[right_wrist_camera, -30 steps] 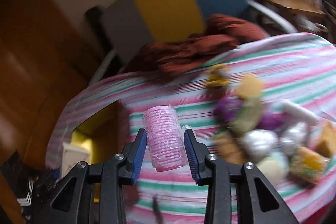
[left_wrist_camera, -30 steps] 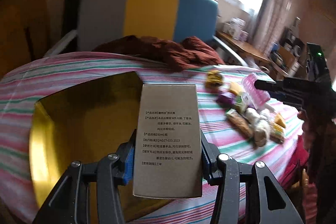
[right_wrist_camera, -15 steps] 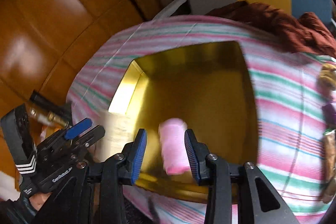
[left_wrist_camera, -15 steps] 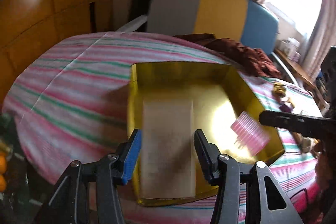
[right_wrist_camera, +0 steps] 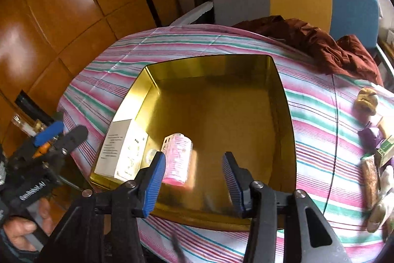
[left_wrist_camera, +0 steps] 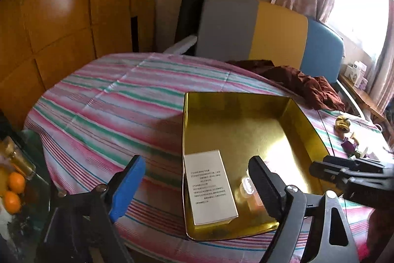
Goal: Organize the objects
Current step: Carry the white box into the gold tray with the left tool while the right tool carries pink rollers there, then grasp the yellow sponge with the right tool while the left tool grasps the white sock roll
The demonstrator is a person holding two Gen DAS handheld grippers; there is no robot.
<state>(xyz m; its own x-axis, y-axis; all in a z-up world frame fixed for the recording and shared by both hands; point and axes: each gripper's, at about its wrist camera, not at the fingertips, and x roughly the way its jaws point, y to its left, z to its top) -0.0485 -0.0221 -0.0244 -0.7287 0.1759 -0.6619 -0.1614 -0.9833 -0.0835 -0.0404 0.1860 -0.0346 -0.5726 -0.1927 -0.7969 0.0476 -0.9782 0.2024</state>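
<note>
Striped cloth covers the worktop (left_wrist_camera: 118,100). Ahead of the left hand-held gripper (left_wrist_camera: 197,186), jaws spread and empty, a white carton (left_wrist_camera: 209,186) lies inside the gold tin (right_wrist_camera: 283,95). Beside it, the pink roller (right_wrist_camera: 177,159) rests before the right hand-held gripper (right_wrist_camera: 194,179), likewise agape.

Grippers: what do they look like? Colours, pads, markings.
Both alike: black angular frames with silver screws. The left gripper and right gripper have blue ribbed pads. White lettering marks the left body in the right view. A bare hand holds it.
</note>
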